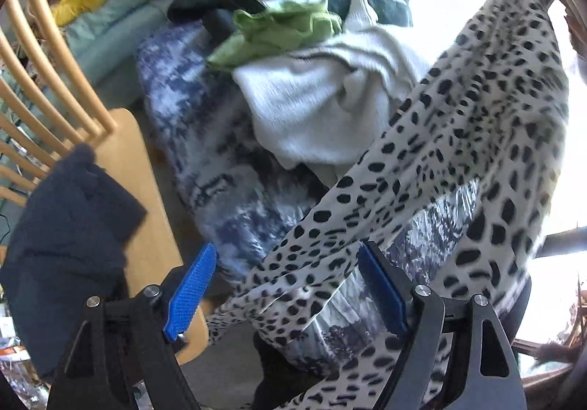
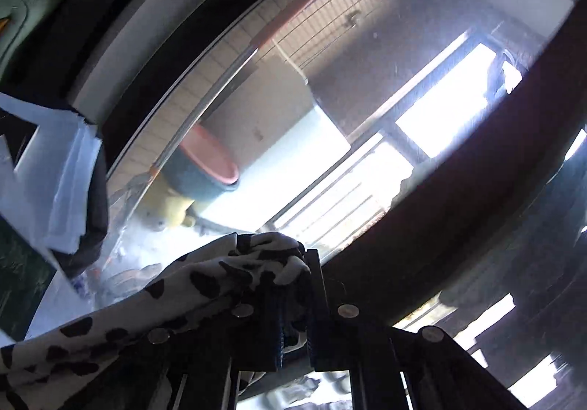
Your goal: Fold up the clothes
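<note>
A cream garment with black leopard spots (image 1: 477,138) hangs stretched from the upper right down to the bottom centre in the left wrist view. A narrow strip of it runs between the blue pads (image 1: 190,292) of my left gripper (image 1: 288,256), which stands open around it without pinching it. My right gripper (image 2: 297,285) is shut on a bunched edge of the spotted garment (image 2: 227,274), holding it up high. The rest of the garment trails off to the lower left in the right wrist view.
Behind the garment lies a pile: white knit (image 1: 323,109), green cloth (image 1: 279,28) and blue tie-dye fabric (image 1: 205,138). A wooden chair (image 1: 135,171) at left carries a dark navy garment (image 1: 66,233). A window (image 2: 367,61) with a basin (image 2: 205,167) beyond fills the right wrist view.
</note>
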### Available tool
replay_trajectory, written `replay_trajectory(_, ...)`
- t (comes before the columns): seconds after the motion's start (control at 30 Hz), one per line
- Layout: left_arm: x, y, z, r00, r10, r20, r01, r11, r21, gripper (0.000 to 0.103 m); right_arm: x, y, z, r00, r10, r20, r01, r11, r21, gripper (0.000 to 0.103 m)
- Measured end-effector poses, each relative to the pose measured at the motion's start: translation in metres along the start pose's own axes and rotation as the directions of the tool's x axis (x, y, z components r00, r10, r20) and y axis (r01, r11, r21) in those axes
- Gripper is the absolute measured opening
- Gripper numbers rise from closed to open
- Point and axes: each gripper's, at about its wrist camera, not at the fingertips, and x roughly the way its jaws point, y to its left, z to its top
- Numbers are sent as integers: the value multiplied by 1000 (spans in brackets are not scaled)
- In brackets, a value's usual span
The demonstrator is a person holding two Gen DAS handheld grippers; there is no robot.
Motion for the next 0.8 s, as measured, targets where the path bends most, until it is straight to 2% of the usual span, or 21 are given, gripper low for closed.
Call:
replay_trajectory(0.03,-2,1,-1,1000,-22,5,22,1000,-7,82,3,10,6,1000,8,-3,-8,1000,-15,7)
replay_trajectory(0.1,-1,2,-5,996,-88,-2,87,996,-26,82,11,46,-1,989,130,-67,-133,991,-34,6)
replay_trajectory(0.17,5,-2,-12,994,-109,-17,108,994,-28,82,20,84,-14,955,260,-145,-267,963,-29,6)
replay_trajectory(0.23,9,-10,-21,996,-88,-25,88,996,-16,82,29,123,-26,897,383,-222,-395,918,-14,6)
replay_trajectory(0.3,12,-19,-28,995,-93,-39,93,996,-1,82,37,158,-40,822,489,-291,-506,862,19,7)
replay_trajectory(0.37,17,-29,-33,992,-110,-67,111,994,16,82,44,173,-57,763,557,-329,-564,822,82,7)
replay_trajectory(0.43,24,-42,-36,991,-94,-95,98,994,43,82,51,175,-66,711,616,-339,-612,779,134,11)
replay_trajectory(0.5,33,-56,-37,989,-84,-121,92,994,66,82,53,159,-73,670,656,-346,-636,749,187,30)
replay_trajectory(0.53,37,-62,-36,987,-91,-131,102,992,75,82,52,144,-76,656,677,-333,-647,732,214,36)
replay_trajectory(0.6,44,-75,-33,983,-106,-148,120,989,91,82,43,107,-78,646,709,-282,-667,704,244,67)
replay_trajectory(0.63,47,-81,-31,982,-115,-151,130,987,92,82,38,88,-80,646,718,-257,-674,696,250,74)
replay_trajectory(0.67,49,-86,-30,980,-127,-152,142,986,89,82,32,72,-85,650,722,-237,-680,692,244,78)
replay_trajectory(0.73,53,-99,-27,975,-158,-157,174,981,88,82,20,47,-99,645,734,-214,-702,679,215,78)
replay_trajectory(0.8,56,-115,-27,971,-179,-160,196,976,97,82,13,36,-124,615,754,-229,-732,655,190,78)
